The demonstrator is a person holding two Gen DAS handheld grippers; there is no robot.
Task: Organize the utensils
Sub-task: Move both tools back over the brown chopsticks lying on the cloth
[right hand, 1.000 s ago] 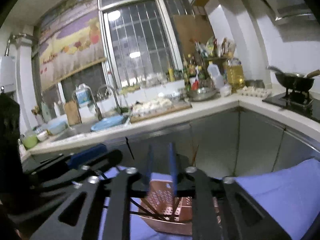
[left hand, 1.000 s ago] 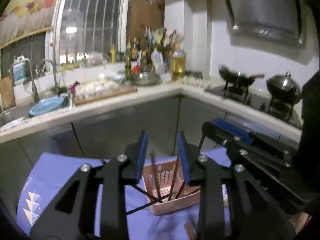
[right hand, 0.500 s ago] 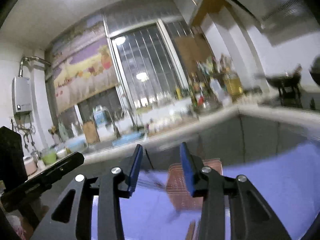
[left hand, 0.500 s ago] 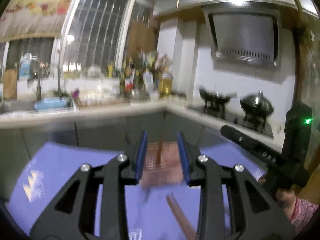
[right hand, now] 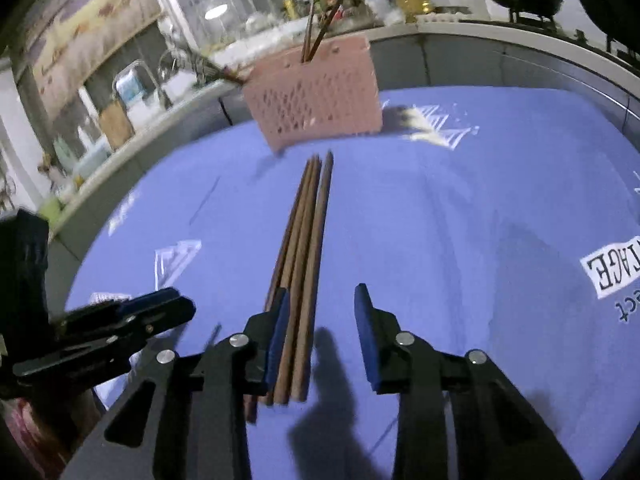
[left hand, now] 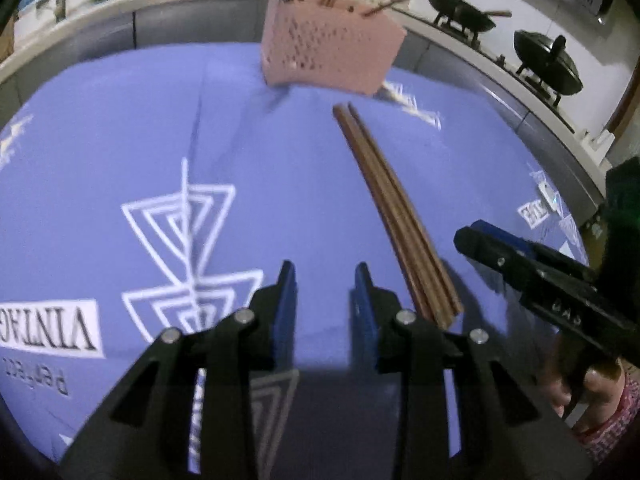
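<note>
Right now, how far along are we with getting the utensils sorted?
Partly done. A few chopsticks already stand in the pink holder. Nothing is in hand: the left gripper is open over bare blue cloth, and the right gripper is closing, its pads not yet pressing anything. Left to do: the bundle of brown chopsticks lying flat on the cloth needs to go into the holder.
</note>
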